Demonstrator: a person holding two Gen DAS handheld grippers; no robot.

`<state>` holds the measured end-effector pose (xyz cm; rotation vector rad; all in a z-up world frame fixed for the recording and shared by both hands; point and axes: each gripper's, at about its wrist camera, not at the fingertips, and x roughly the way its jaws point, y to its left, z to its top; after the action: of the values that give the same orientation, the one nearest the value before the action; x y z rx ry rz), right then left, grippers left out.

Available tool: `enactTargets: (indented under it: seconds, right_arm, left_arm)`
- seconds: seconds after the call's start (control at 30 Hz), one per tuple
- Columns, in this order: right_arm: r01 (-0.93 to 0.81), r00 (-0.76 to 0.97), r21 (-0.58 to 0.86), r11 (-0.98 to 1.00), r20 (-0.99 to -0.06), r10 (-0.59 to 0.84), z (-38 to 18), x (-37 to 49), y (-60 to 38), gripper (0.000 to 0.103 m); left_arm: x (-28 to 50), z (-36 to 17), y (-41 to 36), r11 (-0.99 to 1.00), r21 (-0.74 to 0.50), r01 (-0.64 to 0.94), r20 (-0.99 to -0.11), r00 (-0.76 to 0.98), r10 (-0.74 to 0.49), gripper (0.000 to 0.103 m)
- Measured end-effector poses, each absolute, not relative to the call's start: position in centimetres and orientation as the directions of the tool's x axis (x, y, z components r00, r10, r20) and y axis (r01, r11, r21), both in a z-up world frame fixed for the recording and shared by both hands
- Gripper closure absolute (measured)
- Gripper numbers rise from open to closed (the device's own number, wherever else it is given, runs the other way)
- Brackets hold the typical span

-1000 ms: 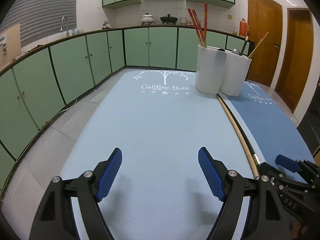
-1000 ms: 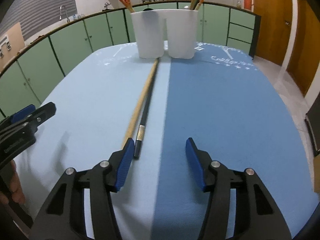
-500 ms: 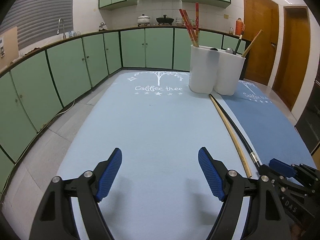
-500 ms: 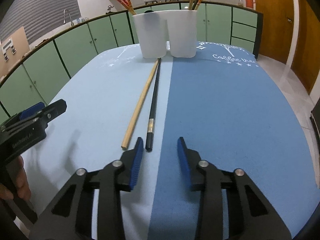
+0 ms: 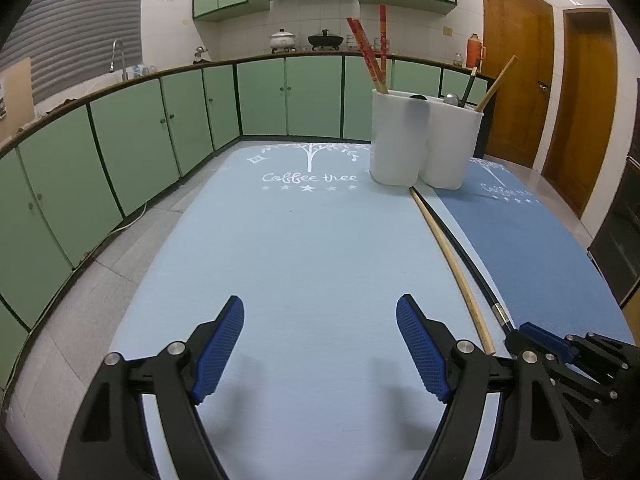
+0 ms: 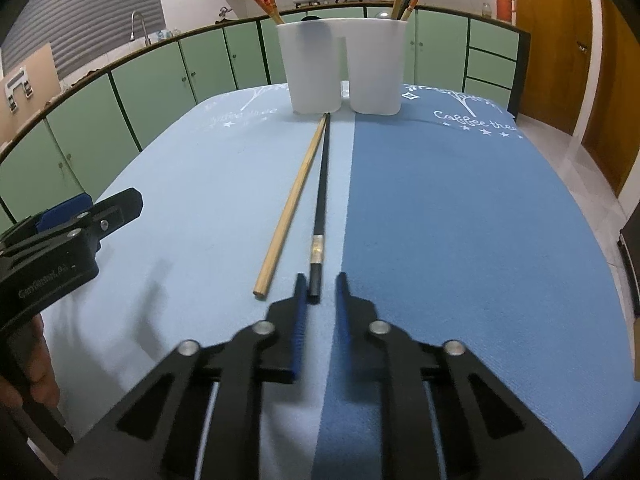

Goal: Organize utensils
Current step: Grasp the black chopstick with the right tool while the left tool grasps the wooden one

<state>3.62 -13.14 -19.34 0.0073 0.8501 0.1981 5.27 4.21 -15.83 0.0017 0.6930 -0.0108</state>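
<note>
Black chopstick (image 6: pixel 320 200) and wooden chopstick (image 6: pixel 292 204) lie side by side on the surface (image 6: pixel 460 220), near the mat seam.
Both run lengthwise from the right gripper (image 6: pixel 318 280) to the two white holders (image 6: pixel 340 68), far tips near the holders' bases, path clear. Right fingers are closing, black chopstick's near end between them, contact unclear. Left gripper (image 5: pixel 320 312) hovers, fingers wide apart, empty.
</note>
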Motion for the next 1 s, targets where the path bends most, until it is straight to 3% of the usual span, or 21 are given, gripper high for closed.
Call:
enactTargets:
  seconds: [0.3, 0.63, 1.0]
  right_arm:
    - [-0.131, 0.668, 0.118, 0.984, -0.723, 0.175, -18.0, 3.4, -15.3, 0.097]
    - [-0.012, 0.691, 0.119, 0.993, -0.717, 0.094, -17.1, 2.8, -19.8, 0.097]
    - [0.033, 0.714, 0.168, 0.985, -0.693, 0.094, -16.5, 2.9, -22.3, 0.097]
  left_arm:
    - [5.3, -15.8, 3.2, 1.000, -0.005, 0.027, -0.641, 0.767, -0.023, 0.026]
    - [5.3, -16.3, -1.1, 0.991, -0.069, 0.114, -0.664, 0.736, -0.131, 0.027]
    - [5.8, -17.9, -4.9, 0.990, -0.076, 0.121, -0.707, 0.693, -0.139, 0.041]
